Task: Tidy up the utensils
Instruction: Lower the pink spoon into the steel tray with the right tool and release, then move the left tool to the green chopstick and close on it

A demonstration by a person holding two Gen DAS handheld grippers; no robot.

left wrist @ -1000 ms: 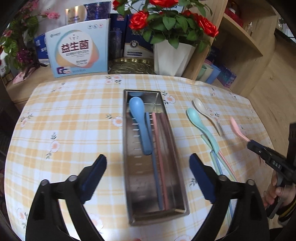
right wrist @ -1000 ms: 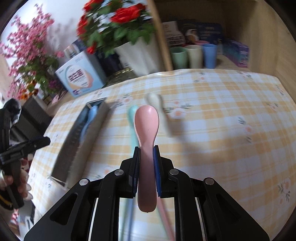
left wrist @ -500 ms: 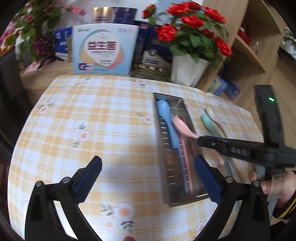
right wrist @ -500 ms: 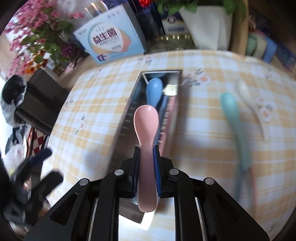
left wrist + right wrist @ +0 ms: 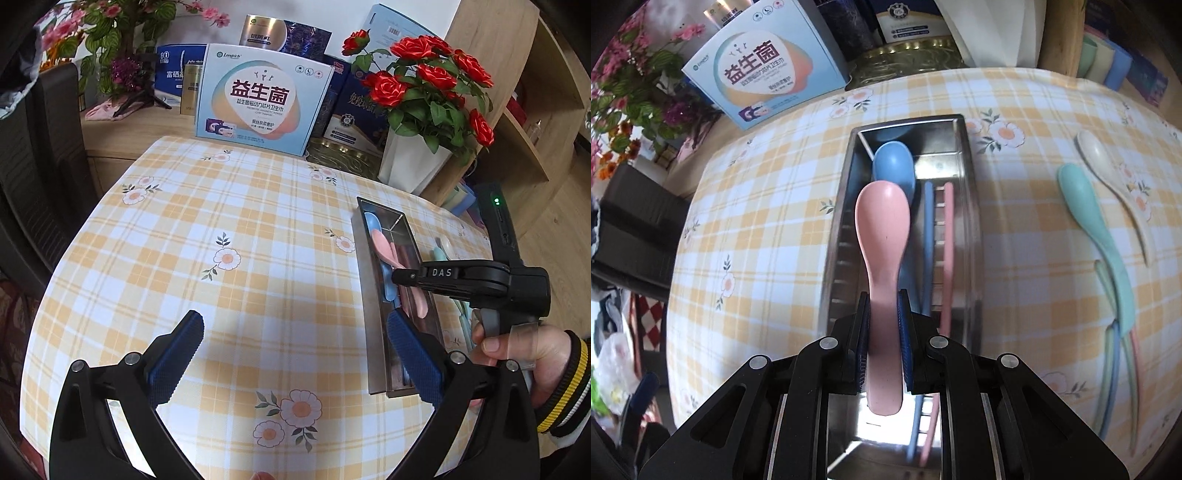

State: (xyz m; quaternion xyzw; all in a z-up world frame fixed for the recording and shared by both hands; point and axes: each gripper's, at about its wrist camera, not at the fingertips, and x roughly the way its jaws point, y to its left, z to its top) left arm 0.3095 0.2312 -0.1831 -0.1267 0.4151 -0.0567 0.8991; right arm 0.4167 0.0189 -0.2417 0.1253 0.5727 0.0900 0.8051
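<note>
From the left wrist, the left gripper (image 5: 293, 354) hangs wide open and empty over the checked tablecloth (image 5: 258, 236), beside the steel tray (image 5: 371, 295). From the right wrist, the right gripper (image 5: 884, 345) clamps the pink spoon (image 5: 882, 236) by its handle above the tray (image 5: 971, 206), over a blue spoon (image 5: 894, 164); a teal spoon (image 5: 1086, 206) lies on the cloth.
</note>
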